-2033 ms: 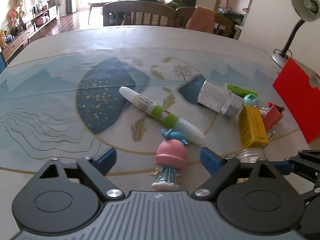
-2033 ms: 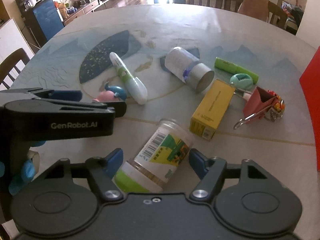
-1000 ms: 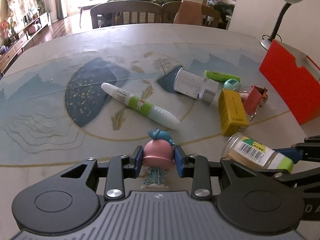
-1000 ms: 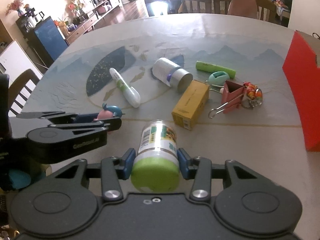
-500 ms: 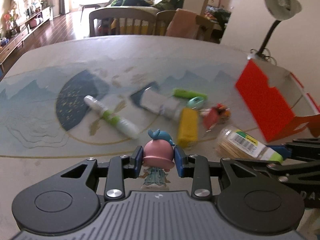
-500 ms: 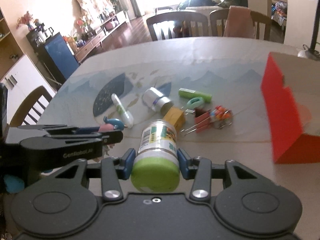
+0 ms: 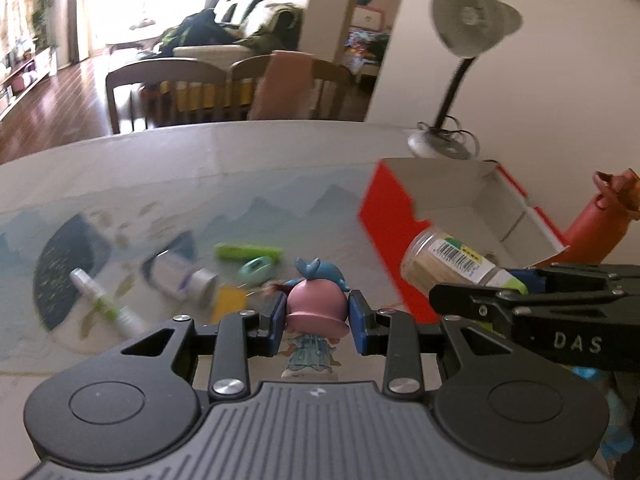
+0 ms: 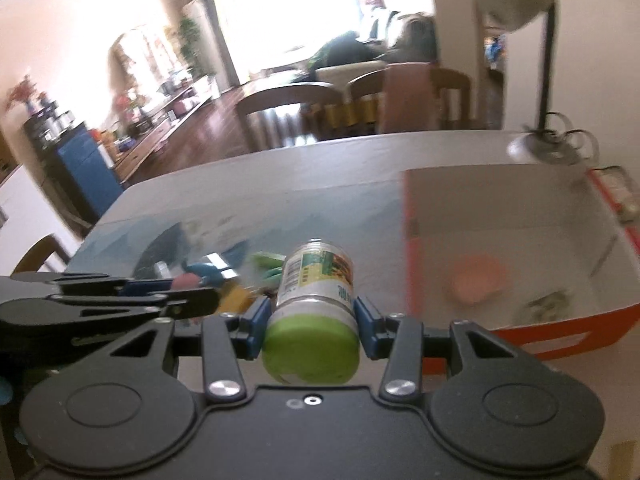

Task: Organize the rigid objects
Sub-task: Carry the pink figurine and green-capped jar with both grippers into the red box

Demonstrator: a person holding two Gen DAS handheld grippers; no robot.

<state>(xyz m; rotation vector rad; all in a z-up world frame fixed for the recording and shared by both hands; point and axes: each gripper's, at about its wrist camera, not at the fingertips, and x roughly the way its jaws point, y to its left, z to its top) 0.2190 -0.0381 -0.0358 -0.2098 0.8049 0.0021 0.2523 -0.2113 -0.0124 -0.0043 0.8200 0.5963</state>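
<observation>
Left tool (image 7: pixel 316 322) clamped a pink figurine (image 7: pixel 316 308) by the head, lifted clear of the surface (image 7: pixel 248 160). Right tool (image 8: pixel 310 322) clamped a green-capped jar (image 8: pixel 314 312) near its cap, bottom pointing forward. Two seconds earlier both tools sat wide open around these items on the surface; a second ago they had closed, and since then both were raised and swung right toward the red box (image 8: pixel 516 248). In the left view the jar (image 7: pixel 452 264) hung over the box's near wall (image 7: pixel 384 216), so the jar looked about ready for release, the figurine a bit behind it. Judged: pick step done for both, drop-off in progress.

Box interior already held something orange-pink and a small blurred item; can't tell what. Its near wall stood between the figurine and the inside, so the left tool would need to clear it. Right tool's arm crossed just beside the left one, collision risk if both drop together.

Still on the surface, further out: yellow box (image 7: pixel 228 302), white-green tube (image 7: pixel 108 308), silver-capped bottle (image 7: pixel 180 276), green marker (image 7: pixel 246 251), teal item (image 7: pixel 256 267). All blurred. Far edge: lamp (image 7: pixel 460 80), chairs (image 7: pixel 164 92).
</observation>
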